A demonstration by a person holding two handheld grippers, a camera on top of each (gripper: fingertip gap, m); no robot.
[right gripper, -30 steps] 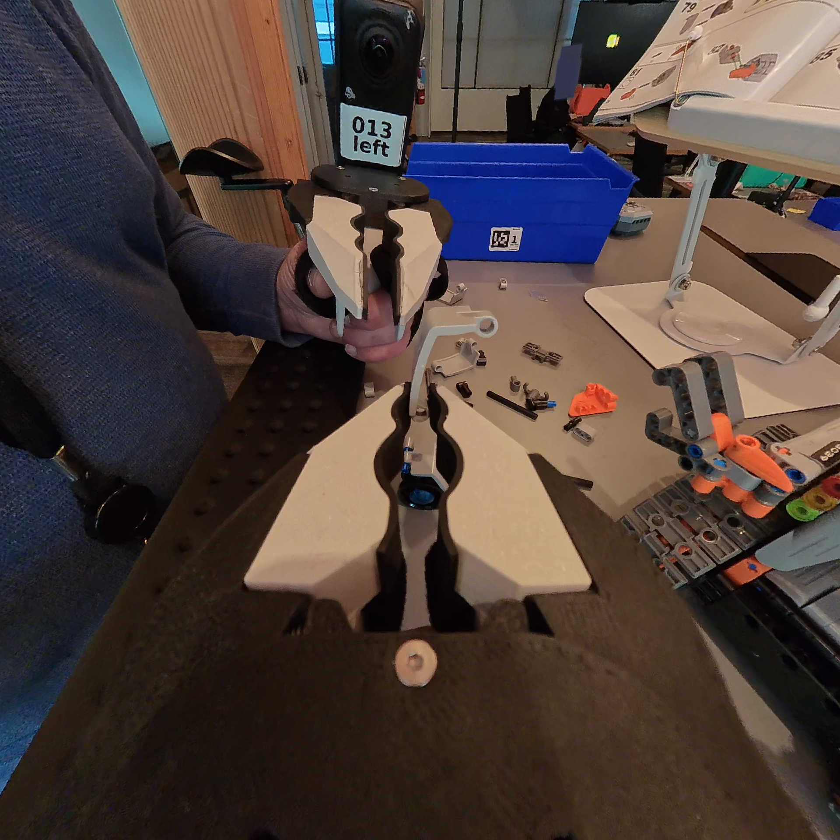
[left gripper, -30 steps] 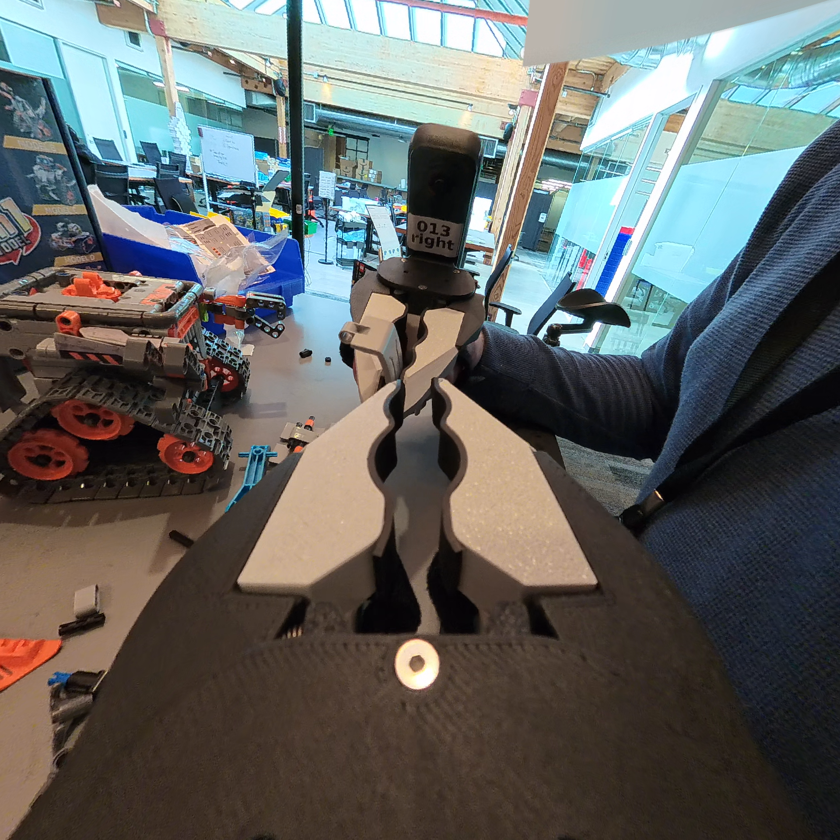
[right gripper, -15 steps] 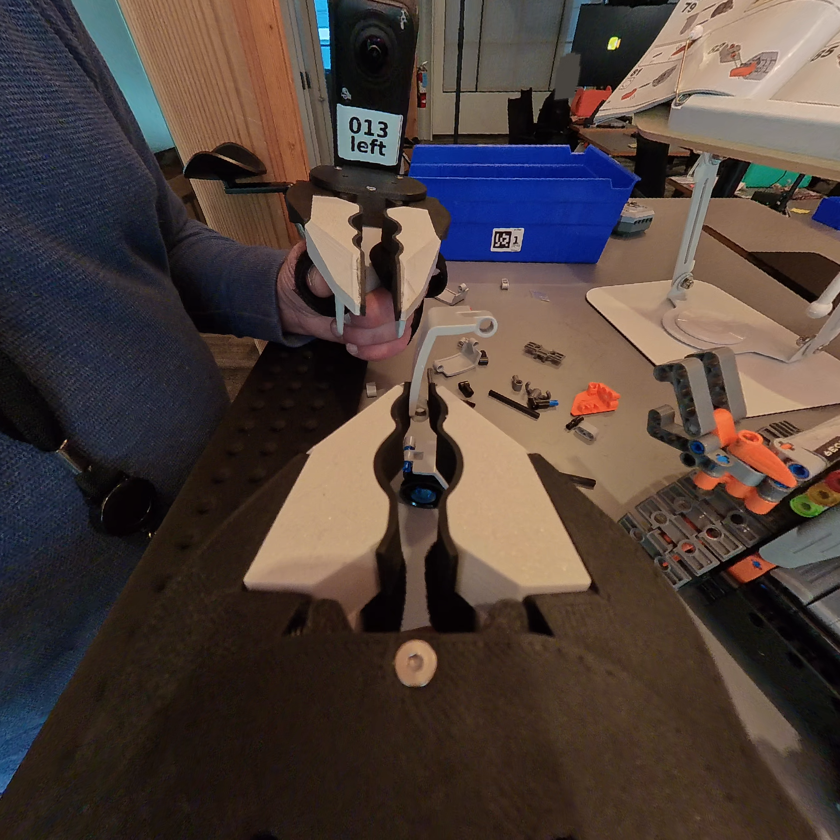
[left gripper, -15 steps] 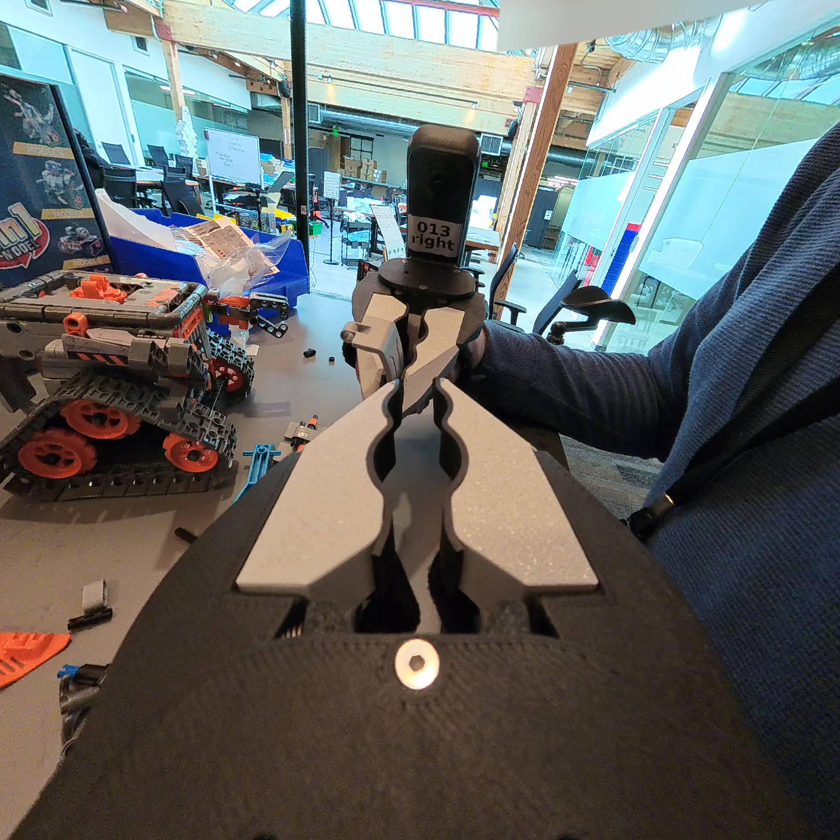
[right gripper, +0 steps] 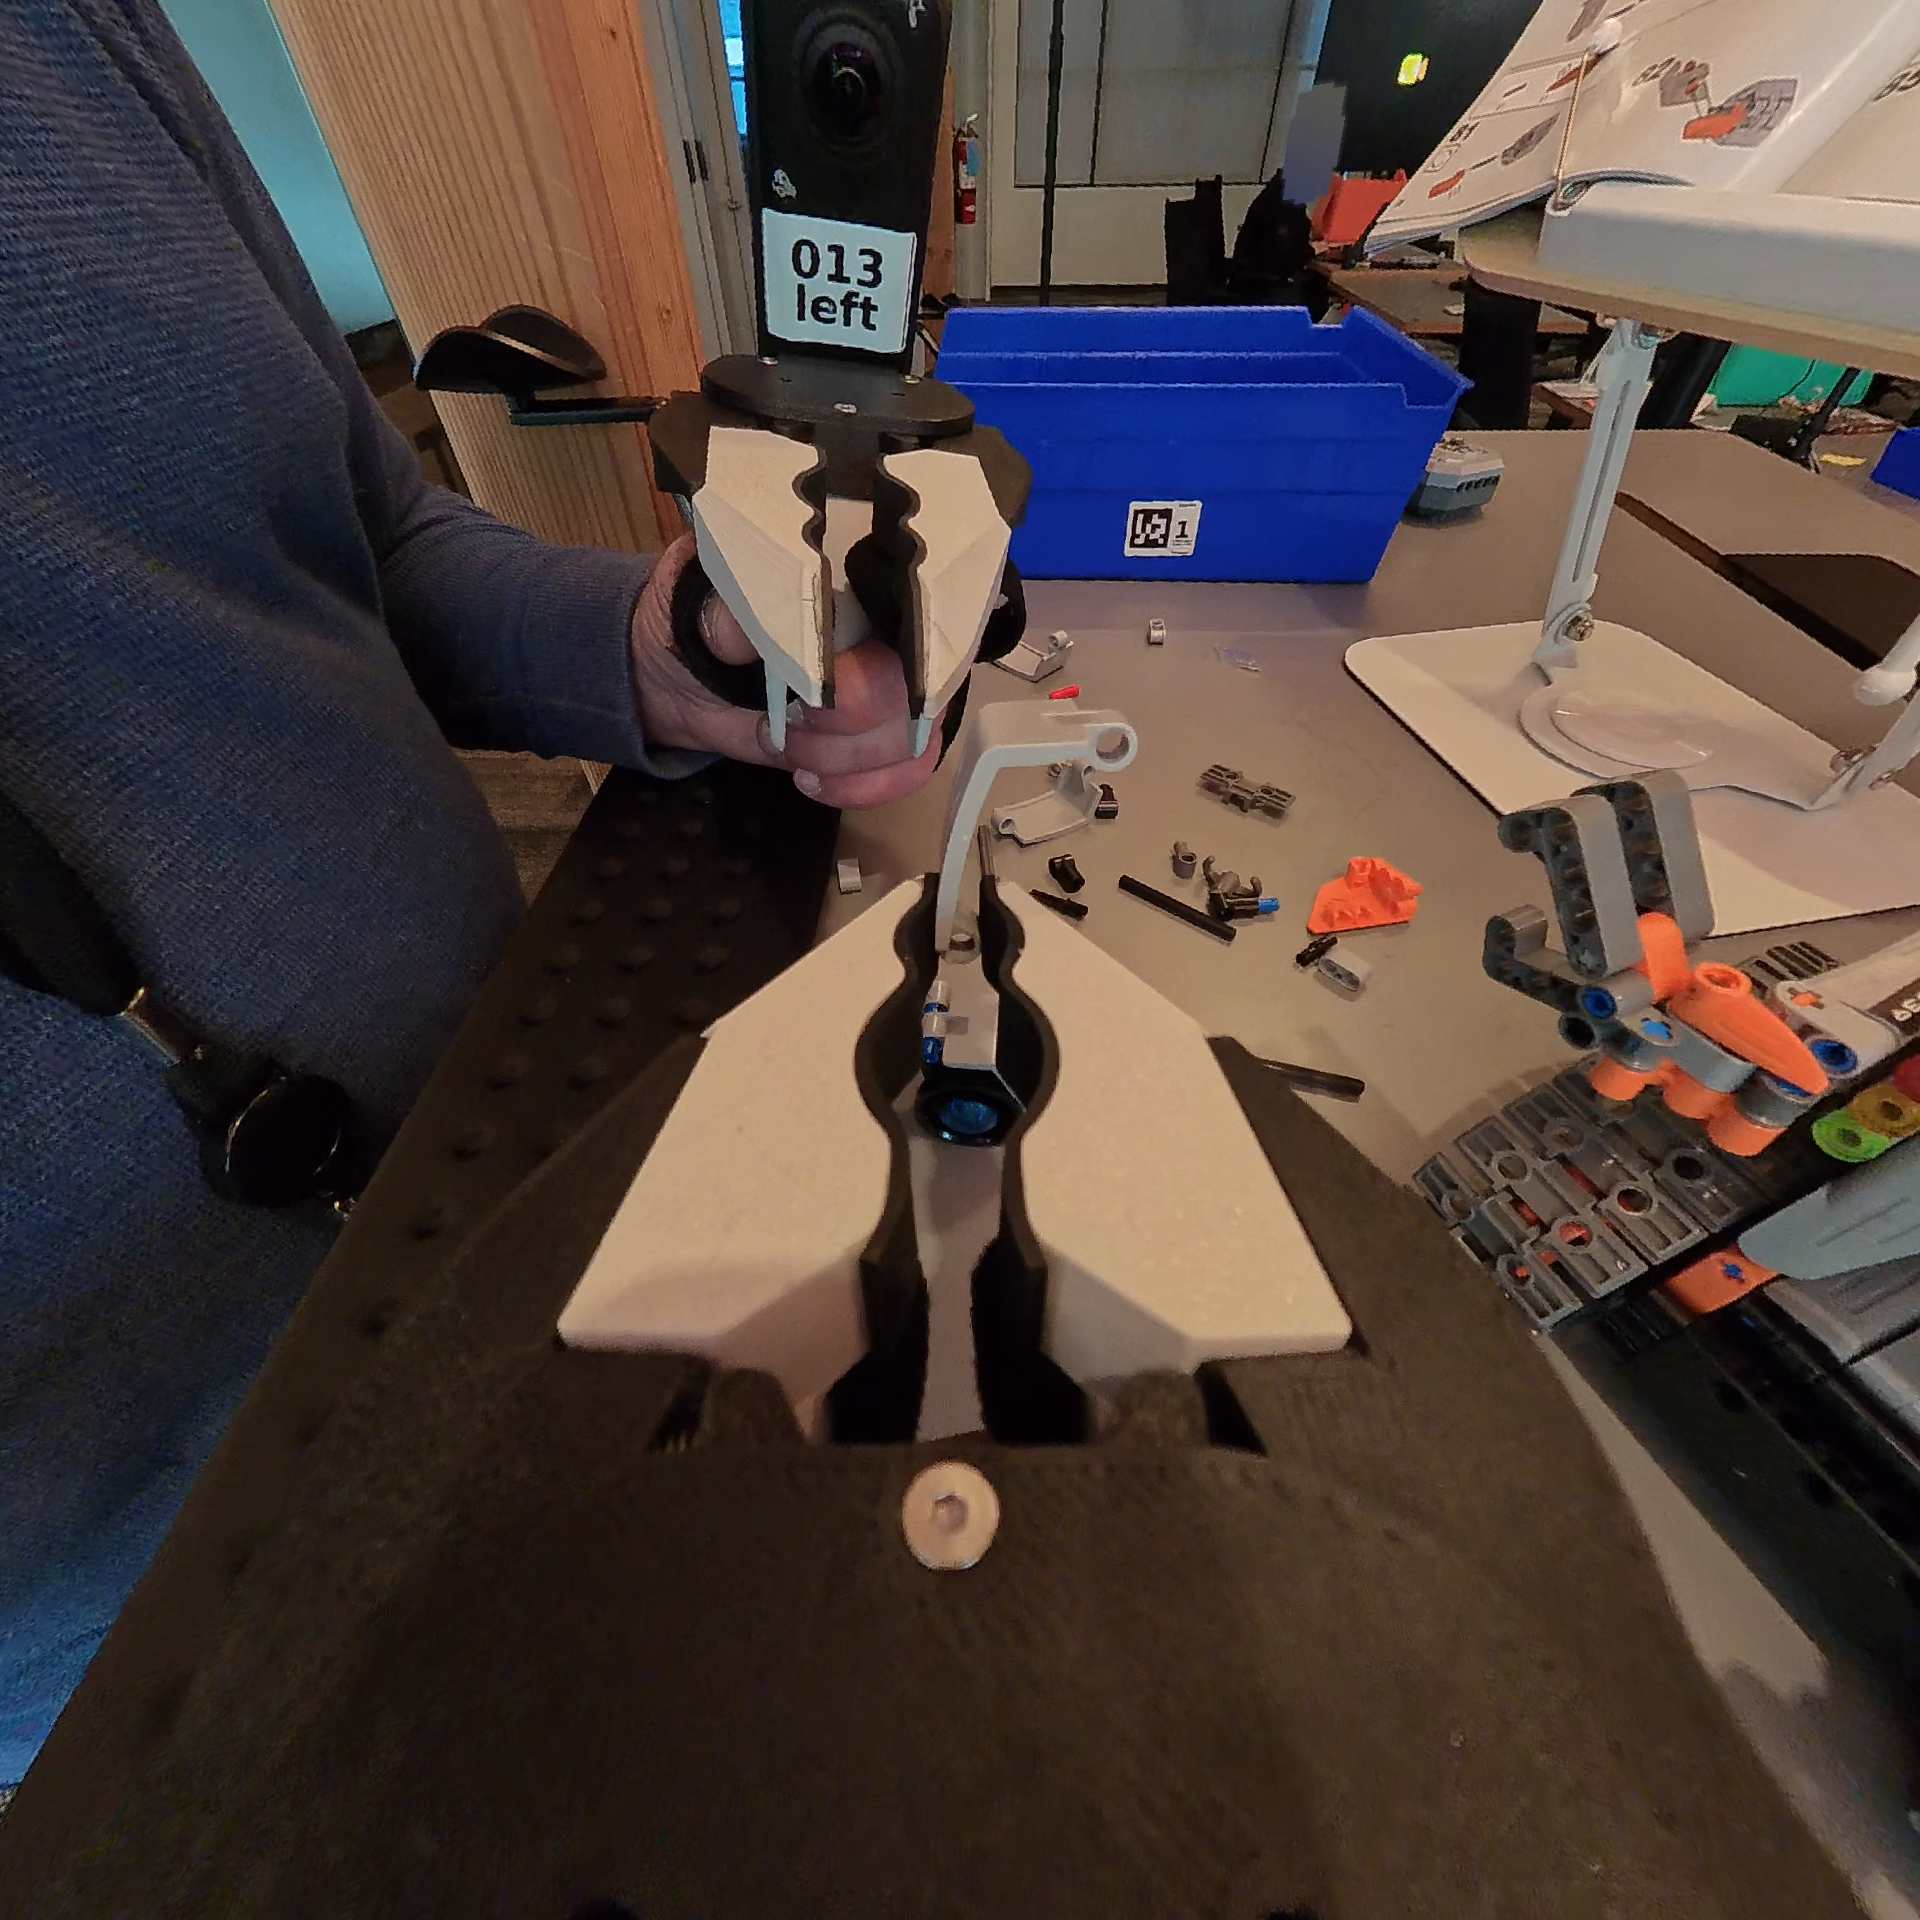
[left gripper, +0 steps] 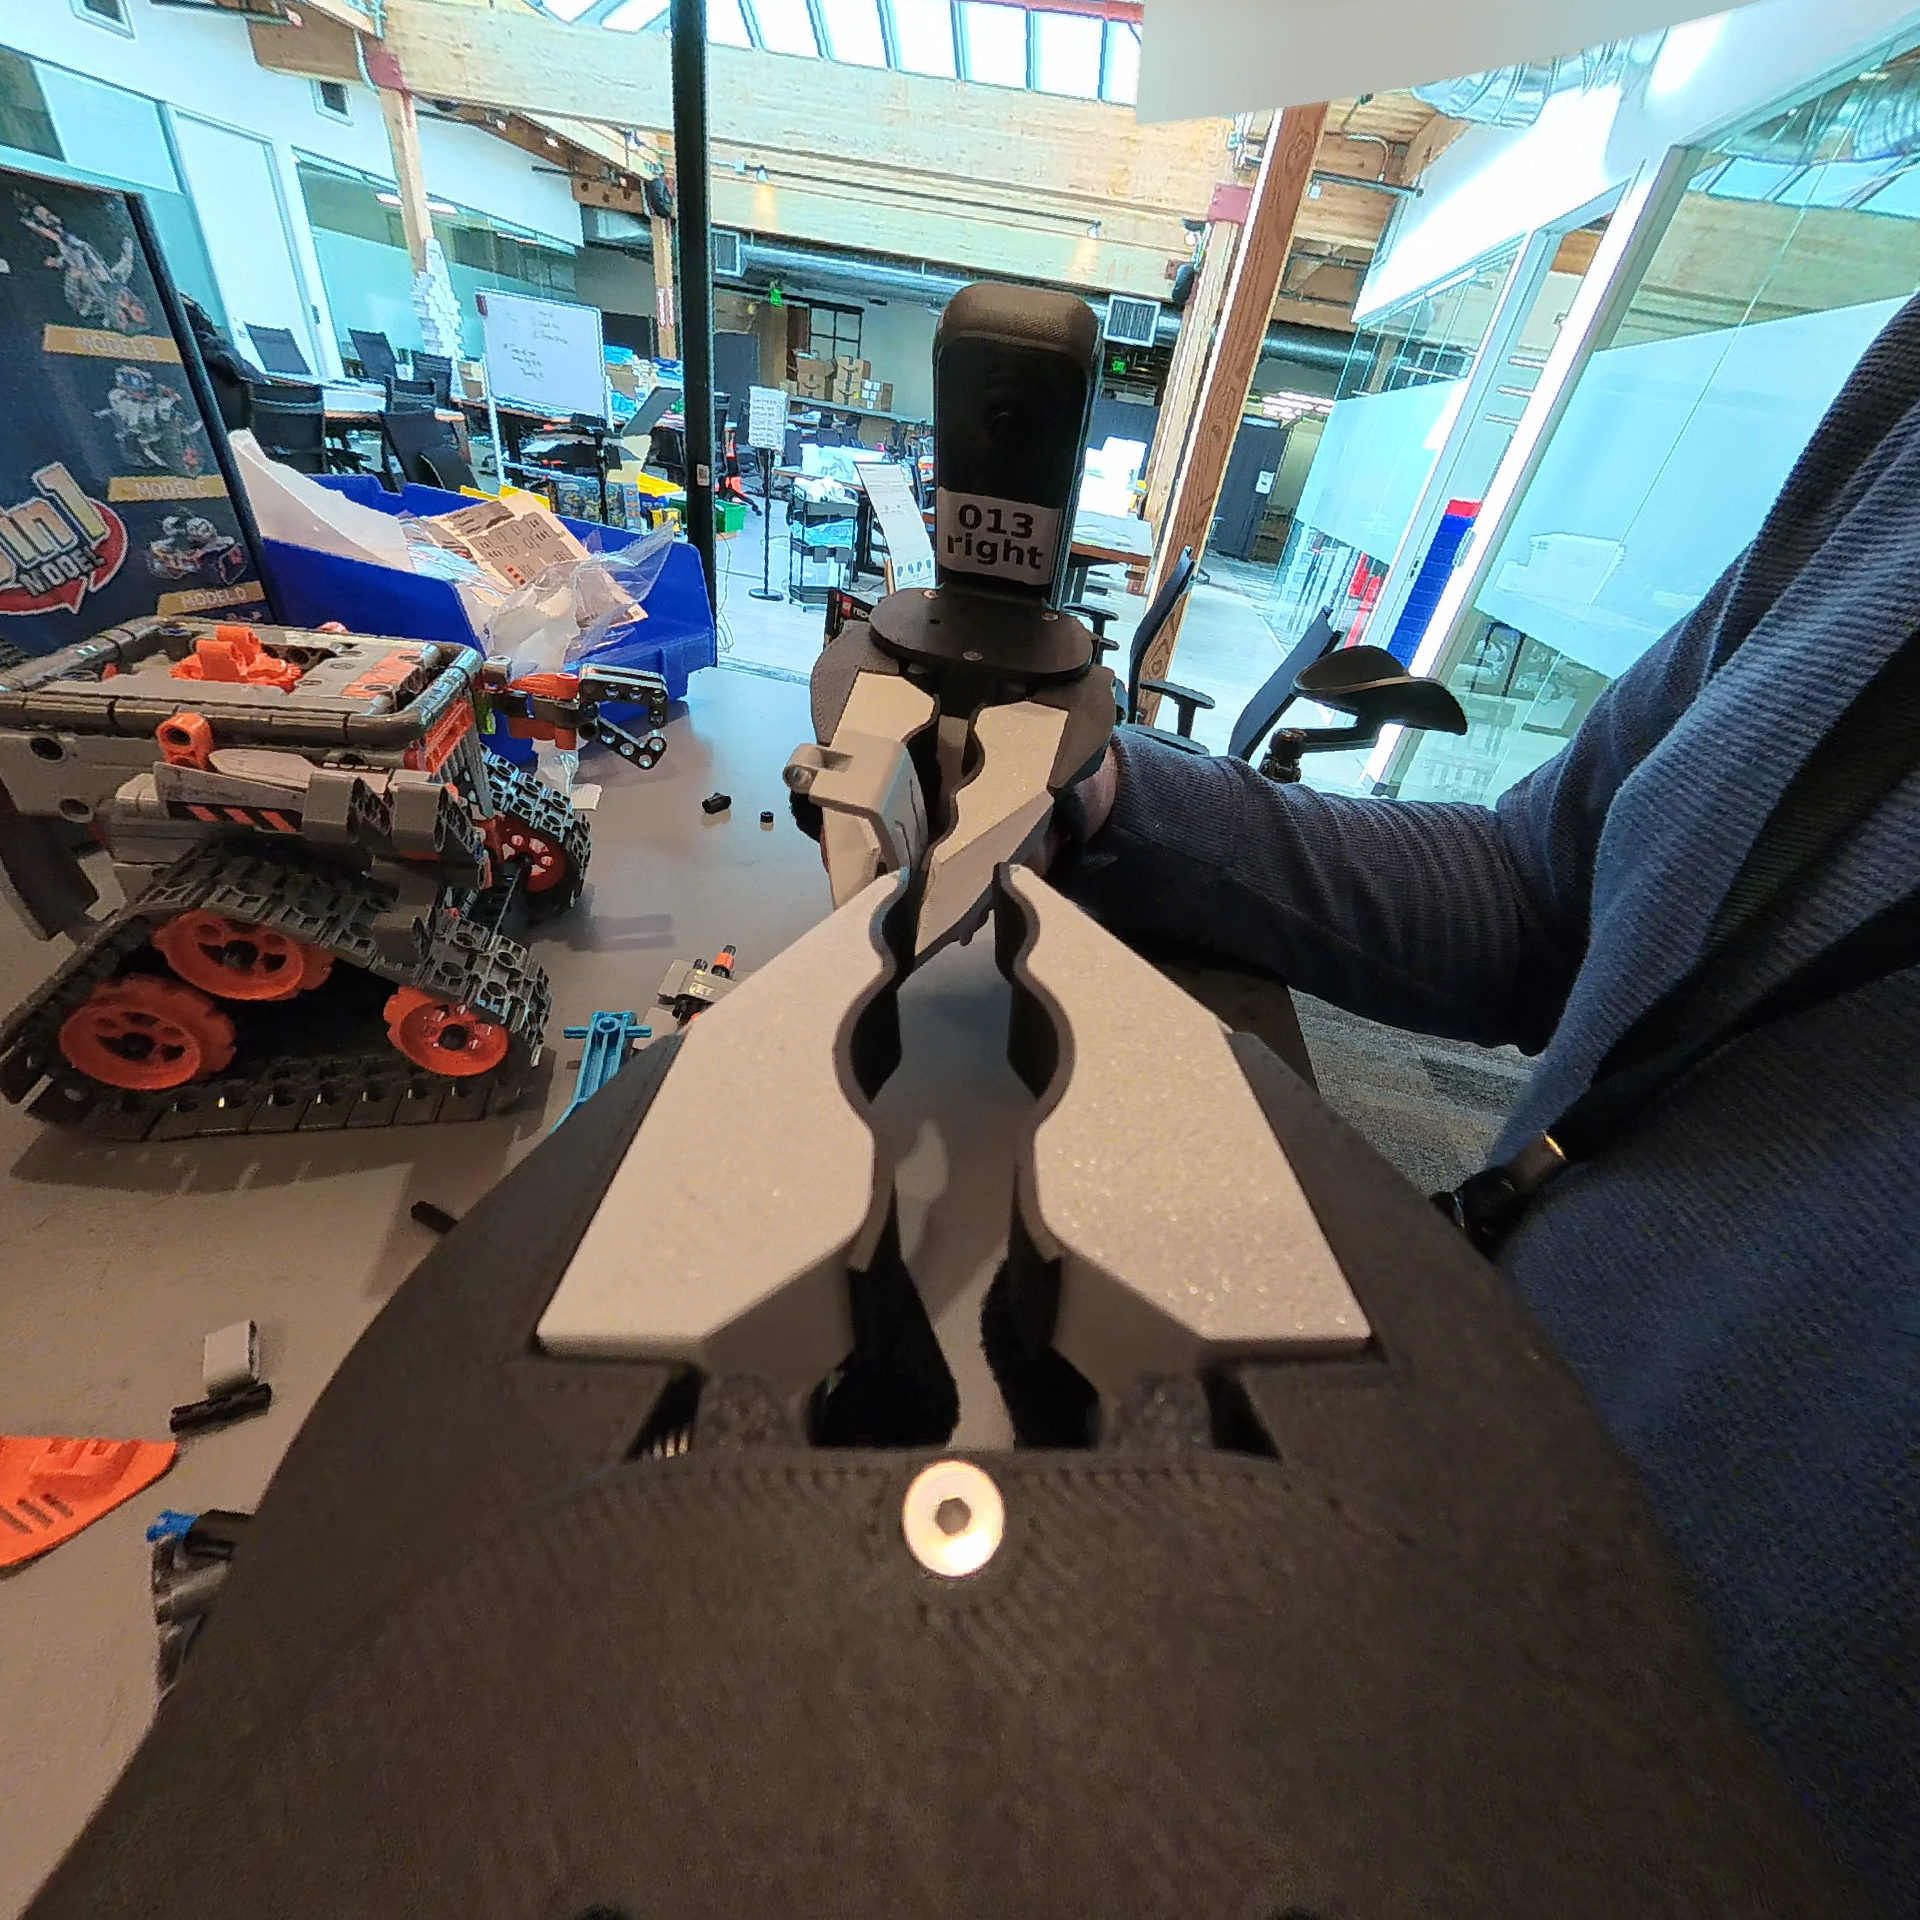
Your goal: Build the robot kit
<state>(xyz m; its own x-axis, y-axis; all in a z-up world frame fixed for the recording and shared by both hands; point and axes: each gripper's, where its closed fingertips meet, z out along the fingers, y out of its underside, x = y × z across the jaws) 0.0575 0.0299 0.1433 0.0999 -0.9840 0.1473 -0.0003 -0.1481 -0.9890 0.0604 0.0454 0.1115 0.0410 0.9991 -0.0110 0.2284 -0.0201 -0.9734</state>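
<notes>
Right wrist view: the right gripper (right gripper: 961, 894) is clamped on a grey brick piece (right gripper: 982, 883), long axis running forward along the fingers, its hooked end pointing at the left gripper (right gripper: 847, 727). That gripper faces it, near, jaws apart and empty. Loose bricks litter the grey table (right gripper: 1351, 748); a blue bin (right gripper: 1195, 436) stands behind, in an open workshop.

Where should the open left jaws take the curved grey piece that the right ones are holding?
On the grey piece, I would take the free upper arm just below its round eyelet, coming from above and slightly left. That end sticks up clear of the right gripper, whose jaws clamp its lower block; the left gripper hangs open close by.
</notes>
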